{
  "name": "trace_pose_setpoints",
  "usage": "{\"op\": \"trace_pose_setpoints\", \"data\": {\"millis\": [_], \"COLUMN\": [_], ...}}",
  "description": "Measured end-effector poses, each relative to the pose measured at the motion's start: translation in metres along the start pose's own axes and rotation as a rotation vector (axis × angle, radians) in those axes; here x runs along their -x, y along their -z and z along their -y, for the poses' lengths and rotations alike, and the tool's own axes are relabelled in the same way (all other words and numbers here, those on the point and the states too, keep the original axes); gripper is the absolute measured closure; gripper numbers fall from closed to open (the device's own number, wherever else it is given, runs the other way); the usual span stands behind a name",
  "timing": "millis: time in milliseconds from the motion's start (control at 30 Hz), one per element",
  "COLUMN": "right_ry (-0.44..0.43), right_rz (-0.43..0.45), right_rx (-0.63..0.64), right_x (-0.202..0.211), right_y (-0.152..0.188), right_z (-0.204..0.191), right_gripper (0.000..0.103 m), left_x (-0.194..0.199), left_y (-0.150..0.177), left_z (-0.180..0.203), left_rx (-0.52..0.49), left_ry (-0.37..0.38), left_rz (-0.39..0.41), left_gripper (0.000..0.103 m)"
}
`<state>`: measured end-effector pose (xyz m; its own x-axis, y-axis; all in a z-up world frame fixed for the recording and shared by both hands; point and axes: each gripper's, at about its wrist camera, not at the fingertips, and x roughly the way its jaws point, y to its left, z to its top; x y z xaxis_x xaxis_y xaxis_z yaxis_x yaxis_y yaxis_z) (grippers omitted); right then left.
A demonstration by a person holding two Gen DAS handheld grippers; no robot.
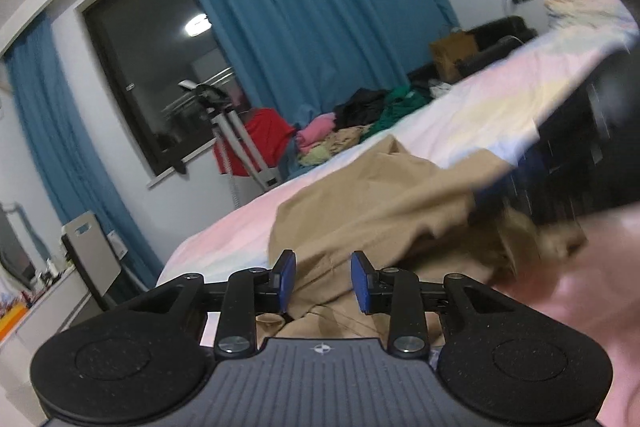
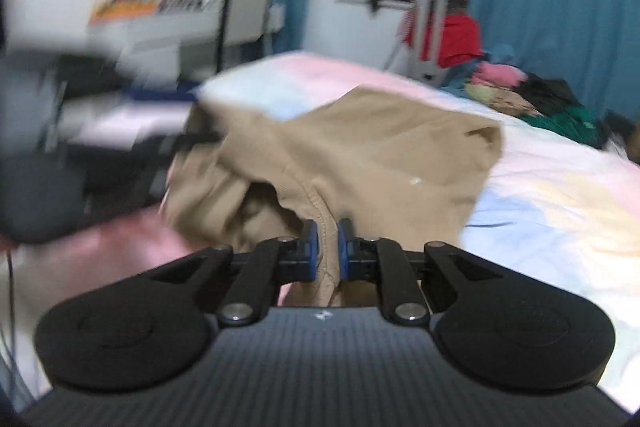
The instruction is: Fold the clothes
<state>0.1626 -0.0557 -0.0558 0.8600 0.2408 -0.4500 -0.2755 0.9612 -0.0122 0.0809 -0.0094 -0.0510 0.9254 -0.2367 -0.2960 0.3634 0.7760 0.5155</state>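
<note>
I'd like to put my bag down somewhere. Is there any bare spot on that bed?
Yes: the pastel bedspread is bare to the right of the tan garment, between it and the clothes pile near the blue curtain. It is crowded around the garment, where the right gripper pinches a seam and the left gripper hovers open.

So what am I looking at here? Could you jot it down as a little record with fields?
place: bedroom, bed with pastel sheet
garment being folded: tan garment, crumpled on the bed
left gripper: open, fabric lies between its jaws, not pinched
right gripper: shut on a seam of the tan garment
waiting laundry: clothes pile at the far side of the bed
background: blue curtains, dark window
image quality: motion blur, fine detail unclear
</note>
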Motion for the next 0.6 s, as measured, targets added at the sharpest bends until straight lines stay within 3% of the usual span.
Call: {"op": "trace_pose_setpoints", "data": {"millis": [233,333,500,600], "right_ry": [-0.055,-0.084,-0.094,-0.086], "right_rz": [0.111,0.137,0.131,0.132], "right_rx": [-0.271,-0.358,-0.411,-0.411], "right_x": [0.032,0.039,0.037,0.035], "right_y": [-0.012,-0.014,-0.013,-0.013], "right_z": [0.051,0.067,0.078,0.08], "right_gripper": [0.09,0.09,0.09,0.09], "left_x": [0.008,-0.008,-0.01,-0.012], "left_y": [0.004,0.004,-0.001,-0.004], "left_z": [0.034,0.048,0.034,0.026], "left_rx": [-0.118,-0.17,-0.113,-0.078], "left_ry": [0.014,-0.05,-0.079,-0.096], "left_rz": [0.062,0.065,0.055,0.049], "left_gripper": [0.05,0.05,0.05,0.057]}}
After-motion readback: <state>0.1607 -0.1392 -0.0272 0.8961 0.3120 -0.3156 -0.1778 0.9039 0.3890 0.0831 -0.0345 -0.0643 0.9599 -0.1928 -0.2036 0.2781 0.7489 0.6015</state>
